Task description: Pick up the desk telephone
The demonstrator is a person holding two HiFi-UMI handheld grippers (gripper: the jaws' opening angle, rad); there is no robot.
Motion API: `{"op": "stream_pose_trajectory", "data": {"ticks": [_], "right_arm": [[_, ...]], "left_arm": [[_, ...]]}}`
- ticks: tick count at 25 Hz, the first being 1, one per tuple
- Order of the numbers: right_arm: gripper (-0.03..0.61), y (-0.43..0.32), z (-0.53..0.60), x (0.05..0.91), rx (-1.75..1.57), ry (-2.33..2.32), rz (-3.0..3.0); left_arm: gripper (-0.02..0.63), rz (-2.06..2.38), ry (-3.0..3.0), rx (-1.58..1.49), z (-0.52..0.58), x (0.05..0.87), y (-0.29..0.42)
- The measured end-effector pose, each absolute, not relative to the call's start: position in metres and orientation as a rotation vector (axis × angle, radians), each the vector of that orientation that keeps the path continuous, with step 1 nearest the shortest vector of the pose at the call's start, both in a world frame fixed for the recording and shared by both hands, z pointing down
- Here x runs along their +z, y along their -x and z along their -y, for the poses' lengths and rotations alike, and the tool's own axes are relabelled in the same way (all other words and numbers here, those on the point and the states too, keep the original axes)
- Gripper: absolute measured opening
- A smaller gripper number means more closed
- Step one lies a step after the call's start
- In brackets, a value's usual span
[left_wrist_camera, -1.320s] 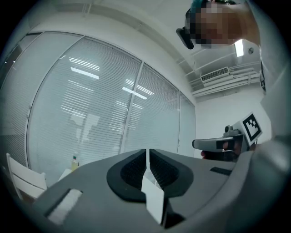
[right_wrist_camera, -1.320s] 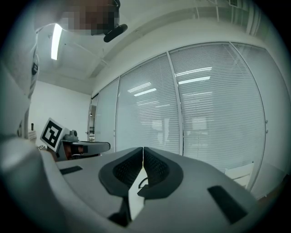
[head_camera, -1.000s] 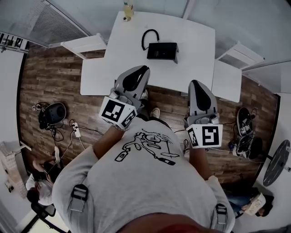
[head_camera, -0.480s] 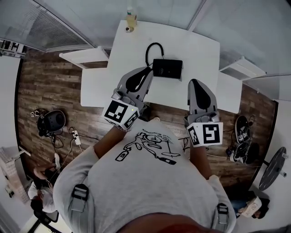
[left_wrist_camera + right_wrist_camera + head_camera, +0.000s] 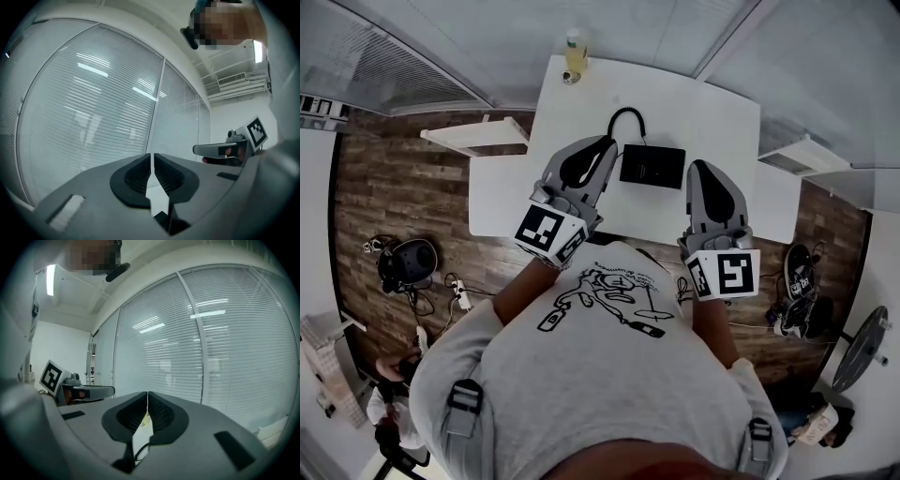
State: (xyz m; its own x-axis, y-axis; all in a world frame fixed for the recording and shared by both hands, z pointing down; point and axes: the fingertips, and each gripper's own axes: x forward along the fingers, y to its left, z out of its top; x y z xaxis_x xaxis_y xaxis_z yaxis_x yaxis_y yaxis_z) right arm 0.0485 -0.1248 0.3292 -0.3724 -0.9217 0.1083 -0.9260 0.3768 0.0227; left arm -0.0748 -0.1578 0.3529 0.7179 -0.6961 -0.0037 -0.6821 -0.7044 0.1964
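Desk telephone (image 5: 652, 166): black, flat on the white table (image 5: 712, 112), near the middle, curled cord (image 5: 623, 120) looping off its far left corner; not lifted, not touched.
Left gripper (image 5: 603, 146): jaws pressed together with nothing between the pads, seen plainly in its own view (image 5: 152, 171); tip just beside the telephone's left edge in the head view, no contact visible.
Right gripper (image 5: 705, 171): jaws likewise closed and empty (image 5: 146, 411); tip near the telephone's right front corner, apart from it.
Aim: both held about level, looking over the table at the window blinds (image 5: 117, 108); telephone absent from the left gripper view; only a sliver of white table and a dark curve of cord in the slit below the right jaws.
Other things: a yellow-topped bottle (image 5: 574, 52) at the table's far edge, well apart from the telephone.
Done: approach to the table, by the look of it; grippers flanking the telephone.
Left: everything that counts, judging by the closed jaws: opening, tilting down to the telephone, closing on it, raising it.
Stage: early, reach only, no grasp.
Risk: cord dragging or snagging on lift; height above the table hard to judge.
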Motion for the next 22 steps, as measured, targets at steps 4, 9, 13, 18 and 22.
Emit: {"op": "stream_pose_trajectory", "data": {"ticks": [4, 9, 13, 18, 22], "right_arm": [[0.006, -0.051, 0.135, 0.328, 0.058, -1.705, 2.515], [0.006, -0.069, 0.145, 0.327, 0.056, -1.703, 2.513], [0.006, -0.089, 0.153, 0.326, 0.062, -1.692, 2.520], [0.006, -0.111, 0.159, 0.325, 0.066, -1.662, 2.537], [0.008, -0.117, 0.165, 0.329, 0.077, -1.645, 2.548]], "left_arm": [[0.018, 1.097, -2.753, -0.111, 0.168, 0.351, 0.070], [0.018, 1.088, -2.752, -0.104, 0.177, 0.352, 0.052], [0.018, 1.105, -2.748, -0.093, 0.185, 0.350, 0.034], [0.018, 1.145, -2.740, -0.081, 0.189, 0.346, 0.018], [0.018, 1.165, -2.726, -0.066, 0.194, 0.355, 0.014]]}}
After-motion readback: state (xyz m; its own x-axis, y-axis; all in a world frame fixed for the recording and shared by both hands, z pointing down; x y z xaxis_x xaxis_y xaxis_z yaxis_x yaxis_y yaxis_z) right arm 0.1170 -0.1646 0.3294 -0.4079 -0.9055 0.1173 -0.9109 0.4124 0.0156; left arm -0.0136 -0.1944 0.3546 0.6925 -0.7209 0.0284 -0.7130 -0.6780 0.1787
